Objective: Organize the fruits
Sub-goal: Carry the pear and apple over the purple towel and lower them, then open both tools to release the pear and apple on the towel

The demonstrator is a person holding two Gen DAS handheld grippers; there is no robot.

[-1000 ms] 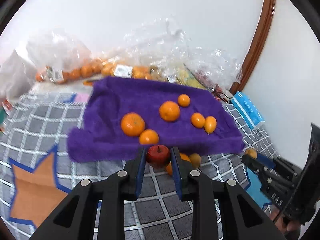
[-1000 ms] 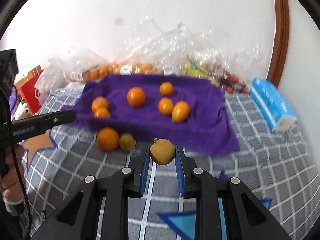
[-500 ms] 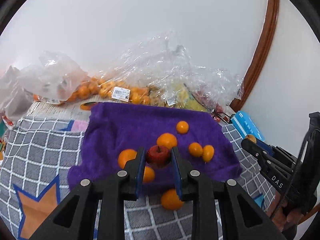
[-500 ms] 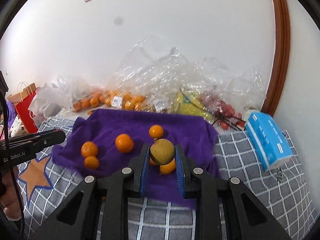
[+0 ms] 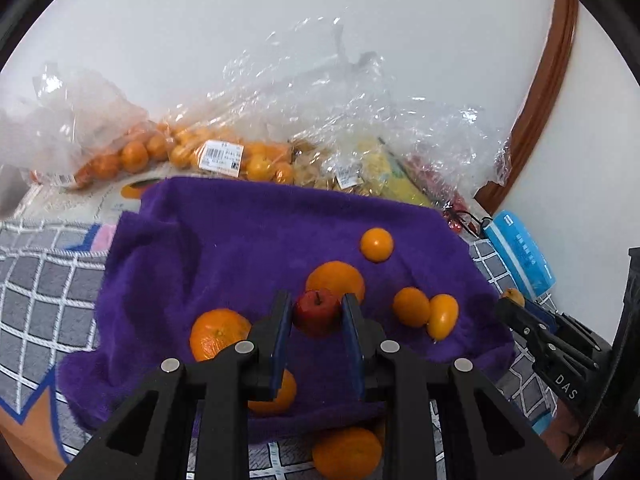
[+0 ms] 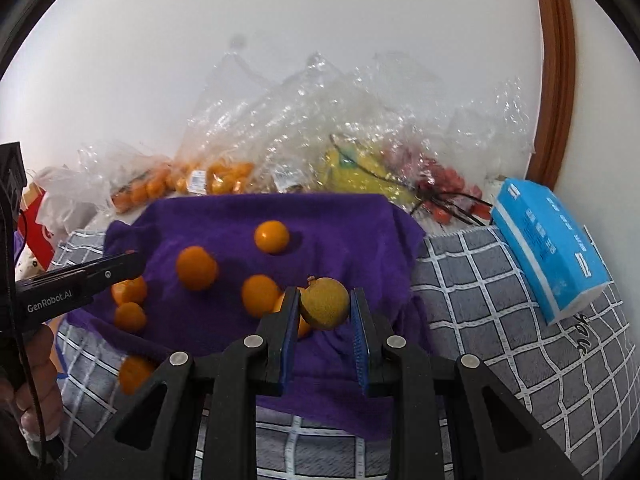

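Over the purple towel (image 5: 224, 248) both tools hang loaded, left tool (image 5: 316, 316) pinching a red apple (image 5: 318, 310), right tool (image 6: 325, 306) pinching a yellowish fruit (image 6: 325, 303), probably to join the oranges (image 5: 335, 280) there.

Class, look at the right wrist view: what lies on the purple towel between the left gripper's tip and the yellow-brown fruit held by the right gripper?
In the right wrist view, two oranges lie on the purple towel between the left gripper and the yellow-brown fruit.
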